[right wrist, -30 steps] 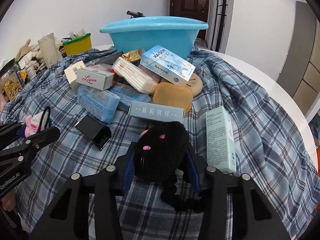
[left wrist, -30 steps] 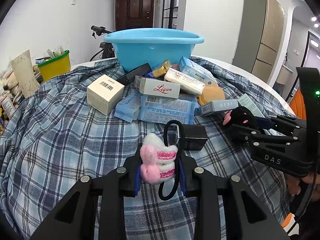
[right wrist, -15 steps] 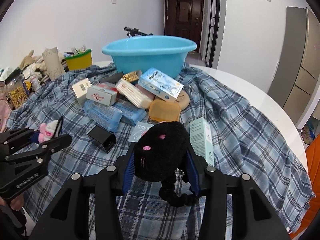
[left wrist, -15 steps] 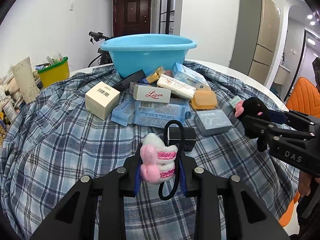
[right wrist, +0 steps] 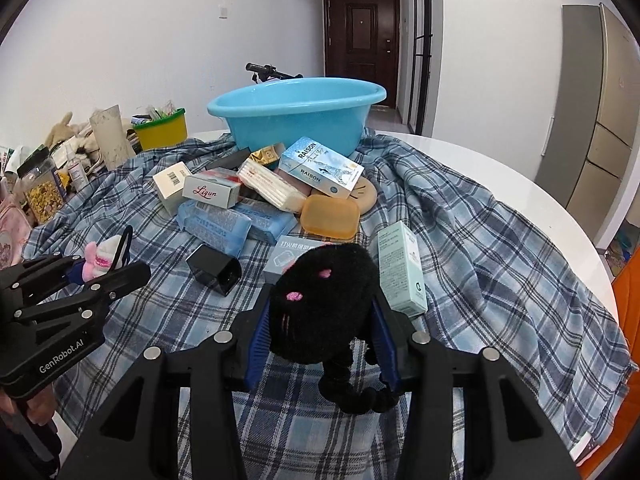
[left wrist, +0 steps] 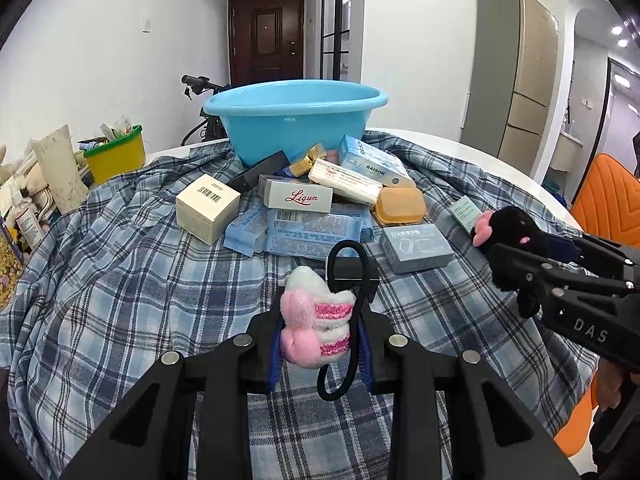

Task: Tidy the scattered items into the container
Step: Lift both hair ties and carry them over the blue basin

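Note:
My left gripper is shut on a pink and white plush hair tie with a black elastic loop, held above the plaid cloth. My right gripper is shut on a black plush hair tie with pink marks; from the left wrist view this black plush shows at the right. A blue basin stands at the far side of the table, blue basin also in the right wrist view. In front of it lies a heap of boxes and packets.
A yellow and green tub and clutter sit at the far left. A black box, a grey box and a mint carton lie on the cloth. An orange chair stands right of the white round table.
Both grippers have risen and drawn back from the heap with their hair ties still gripped; the basin and boxes look smaller and farther than before.

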